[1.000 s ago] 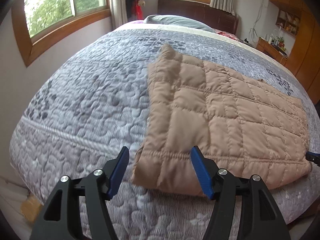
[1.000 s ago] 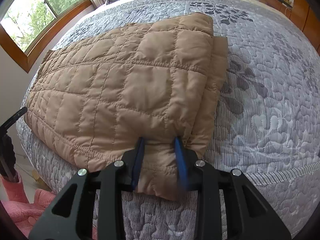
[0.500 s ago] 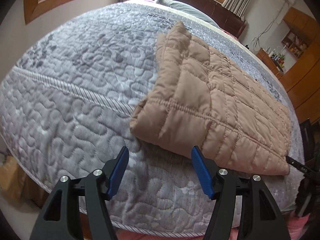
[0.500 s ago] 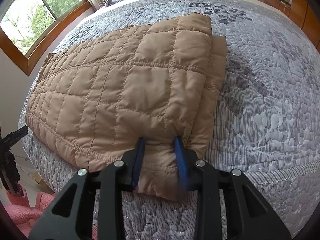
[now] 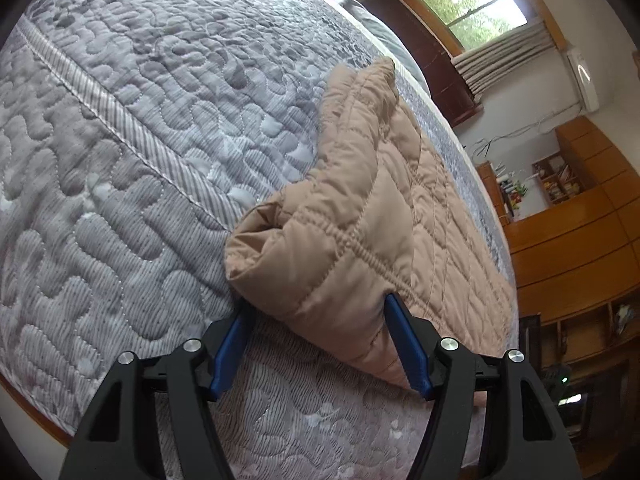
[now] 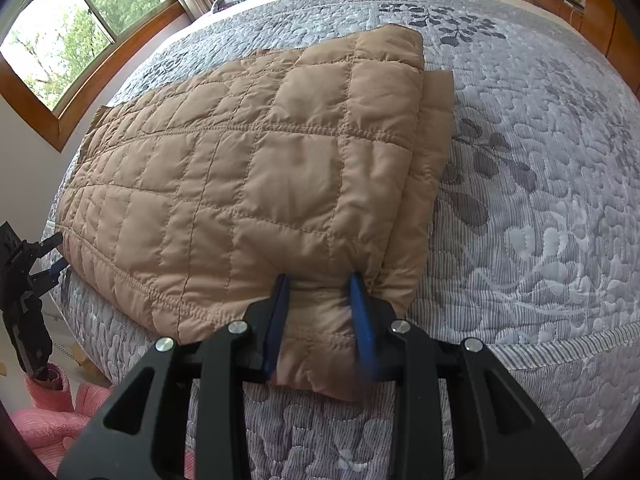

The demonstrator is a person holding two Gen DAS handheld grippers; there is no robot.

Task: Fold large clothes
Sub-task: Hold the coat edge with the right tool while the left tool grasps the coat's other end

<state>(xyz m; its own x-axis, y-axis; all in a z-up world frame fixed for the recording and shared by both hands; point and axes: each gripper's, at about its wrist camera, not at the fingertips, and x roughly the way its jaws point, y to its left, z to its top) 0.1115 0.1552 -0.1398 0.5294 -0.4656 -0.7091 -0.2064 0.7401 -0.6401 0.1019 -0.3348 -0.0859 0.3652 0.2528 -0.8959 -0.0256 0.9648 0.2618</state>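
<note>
Quilted tan jacket lying partly folded on the grey bedspread, its long axis running along the near bed edge from one gripper to the other. Right gripper clamped on the near corner of the right-hand end. Left gripper with jaws apart, straddling the rounded corner of the opposite end, not yet closed on it; each gripper is nearest its own end, so closing the left one likely comes next
</note>
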